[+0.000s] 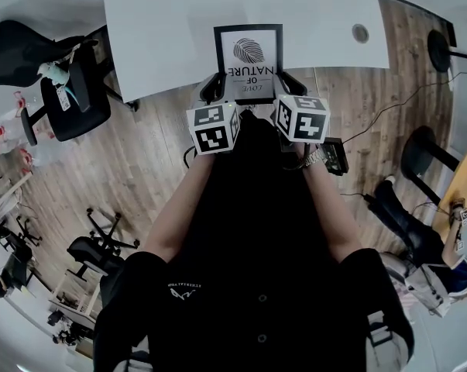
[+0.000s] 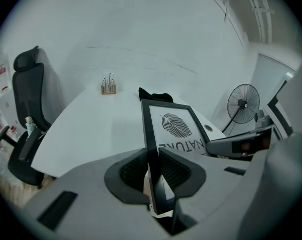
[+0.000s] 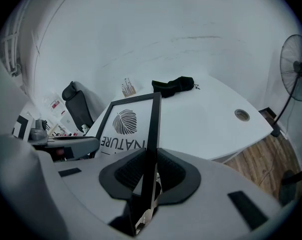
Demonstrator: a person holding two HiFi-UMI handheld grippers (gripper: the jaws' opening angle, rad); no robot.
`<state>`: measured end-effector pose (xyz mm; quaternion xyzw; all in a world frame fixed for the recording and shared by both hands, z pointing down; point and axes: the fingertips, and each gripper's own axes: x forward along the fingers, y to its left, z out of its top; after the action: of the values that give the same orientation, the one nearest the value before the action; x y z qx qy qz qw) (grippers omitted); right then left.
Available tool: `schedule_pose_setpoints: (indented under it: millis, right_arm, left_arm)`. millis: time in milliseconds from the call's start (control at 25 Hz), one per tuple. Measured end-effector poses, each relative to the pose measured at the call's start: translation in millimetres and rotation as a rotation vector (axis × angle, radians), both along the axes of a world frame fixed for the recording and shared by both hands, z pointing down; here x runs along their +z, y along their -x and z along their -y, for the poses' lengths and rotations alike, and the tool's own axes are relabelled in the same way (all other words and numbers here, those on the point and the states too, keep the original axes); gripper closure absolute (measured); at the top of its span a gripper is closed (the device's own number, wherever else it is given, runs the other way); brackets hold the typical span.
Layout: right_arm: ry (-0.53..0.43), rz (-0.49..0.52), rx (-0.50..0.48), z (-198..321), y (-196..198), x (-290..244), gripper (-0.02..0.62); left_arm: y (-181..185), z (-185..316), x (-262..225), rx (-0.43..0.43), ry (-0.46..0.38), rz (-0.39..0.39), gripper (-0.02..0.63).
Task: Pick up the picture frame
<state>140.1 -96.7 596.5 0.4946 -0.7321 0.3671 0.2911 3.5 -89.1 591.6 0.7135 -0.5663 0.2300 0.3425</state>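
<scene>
A black-edged picture frame (image 1: pixel 248 60) with a leaf print and the words "LOVE OF NATURE" hangs above the near edge of the white table (image 1: pixel 163 29). My left gripper (image 1: pixel 212 88) is shut on its left edge, and my right gripper (image 1: pixel 289 84) is shut on its right edge. In the left gripper view the frame (image 2: pixel 173 126) stands edge-on between the black pads (image 2: pixel 133 171) of the left gripper (image 2: pixel 153 169). In the right gripper view the frame (image 3: pixel 128 121) passes between the pads (image 3: pixel 171 171) of the right gripper (image 3: pixel 149 173) the same way.
A black cloth (image 3: pixel 173 86) and a small wooden rack of vials (image 2: pixel 108 85) lie at the table's far side. A cable hole (image 1: pixel 360 32) sits in the tabletop. Black office chairs (image 1: pixel 63 84) stand to the left, a floor fan (image 2: pixel 243 106) to the right, wood floor below.
</scene>
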Motion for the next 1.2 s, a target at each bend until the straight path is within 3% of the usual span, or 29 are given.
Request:
schedule_pose_setpoints:
  millis: [1200]
  right_arm:
    - [-0.373, 0.019, 0.006, 43.7, -4.7, -154.4, 0.526]
  left_arm:
    - [-4.8, 40.4, -158.0, -0.008, -0.376, 0.042, 0.531]
